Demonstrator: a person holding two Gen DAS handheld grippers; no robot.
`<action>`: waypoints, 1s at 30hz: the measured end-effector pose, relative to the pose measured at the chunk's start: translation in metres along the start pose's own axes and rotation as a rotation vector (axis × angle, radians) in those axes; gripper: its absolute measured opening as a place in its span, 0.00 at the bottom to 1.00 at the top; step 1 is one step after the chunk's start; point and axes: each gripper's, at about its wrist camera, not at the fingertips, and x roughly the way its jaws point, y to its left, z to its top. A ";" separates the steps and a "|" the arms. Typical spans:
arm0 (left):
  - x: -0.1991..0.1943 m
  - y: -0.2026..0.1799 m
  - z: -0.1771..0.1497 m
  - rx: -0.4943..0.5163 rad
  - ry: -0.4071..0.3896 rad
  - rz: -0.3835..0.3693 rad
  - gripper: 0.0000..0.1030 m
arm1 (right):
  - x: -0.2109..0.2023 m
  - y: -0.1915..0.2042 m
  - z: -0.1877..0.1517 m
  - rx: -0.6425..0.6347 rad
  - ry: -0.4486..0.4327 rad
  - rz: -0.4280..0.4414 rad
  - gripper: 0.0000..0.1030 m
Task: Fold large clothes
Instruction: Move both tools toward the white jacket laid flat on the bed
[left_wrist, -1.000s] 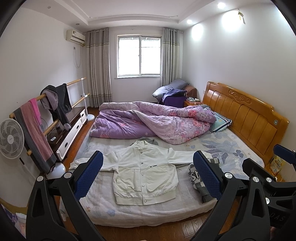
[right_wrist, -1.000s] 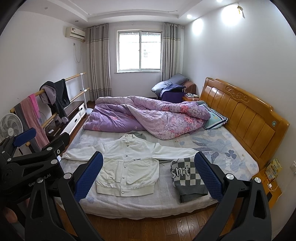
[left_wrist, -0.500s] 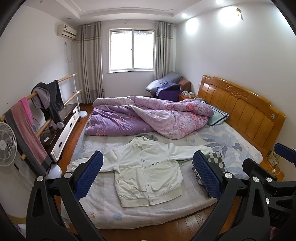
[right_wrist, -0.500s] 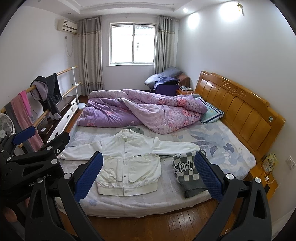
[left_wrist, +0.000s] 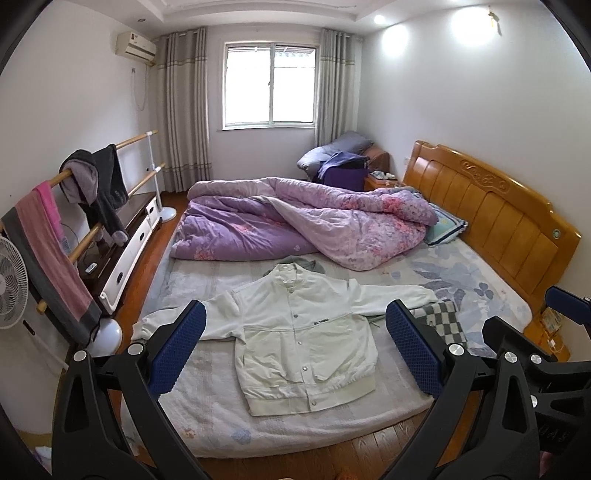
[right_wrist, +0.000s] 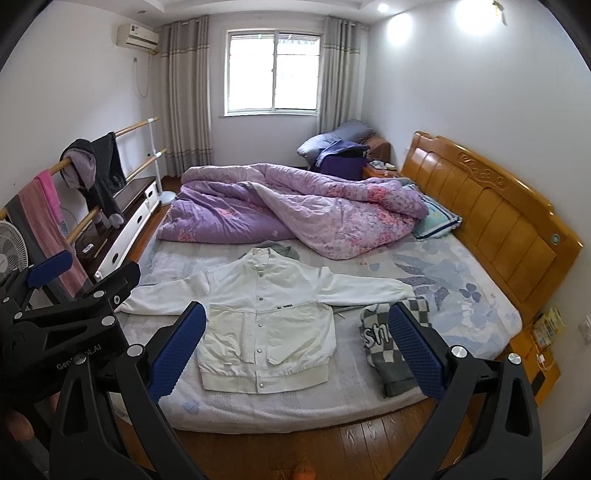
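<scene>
While the white jacket (left_wrist: 301, 334) lies spread flat, sleeves out, on the bed (left_wrist: 207, 421) beside a checkered garment (right_wrist: 391, 343), we hold our left gripper (left_wrist: 295, 350) and right gripper (right_wrist: 297, 349) spread wide, empty, above the floor.

My two wrist cameras look from beyond the bed's (left_wrist: 221, 424) edge, both sharing the white jacket (left_wrist: 303, 339) mid-frame.

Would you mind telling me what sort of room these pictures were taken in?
A home bedroom, almost certainly: a large bed with a wooden headboard, a rumpled purple quilt on it, and a white jacket spread flat on the mattress, with clothes draped over a rail.
</scene>
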 end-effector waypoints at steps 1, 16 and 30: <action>0.006 -0.001 0.003 -0.004 0.003 0.011 0.95 | 0.007 0.000 0.003 -0.004 0.002 0.010 0.93; 0.158 0.007 0.084 -0.168 0.097 0.212 0.95 | 0.186 -0.020 0.100 -0.145 0.060 0.250 0.93; 0.281 0.076 0.077 -0.270 0.279 0.318 0.95 | 0.311 0.042 0.119 -0.231 0.224 0.338 0.93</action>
